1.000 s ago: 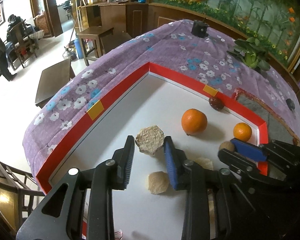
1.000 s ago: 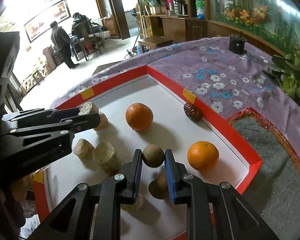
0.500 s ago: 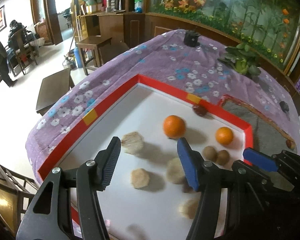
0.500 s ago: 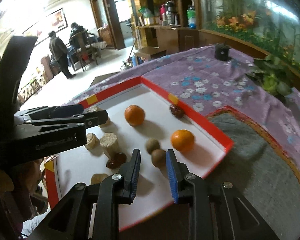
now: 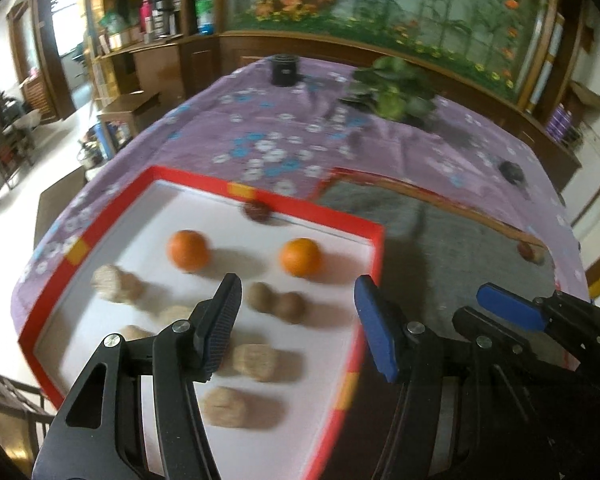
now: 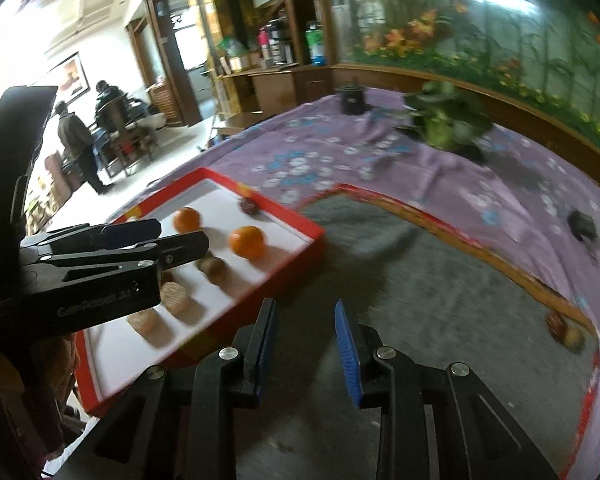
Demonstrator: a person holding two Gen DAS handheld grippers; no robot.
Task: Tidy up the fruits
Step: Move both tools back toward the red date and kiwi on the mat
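Red-rimmed tray (image 5: 374, 248) runs lengthwise away, two oranges (image 5: 300, 257) side by side.

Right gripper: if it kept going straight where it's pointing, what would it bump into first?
Probably just the grey mat. The right gripper has nothing between its opening jaws, and bare mat lies ahead. The red tray sits off to its left, so it would likely miss it, though depth is hard to judge.
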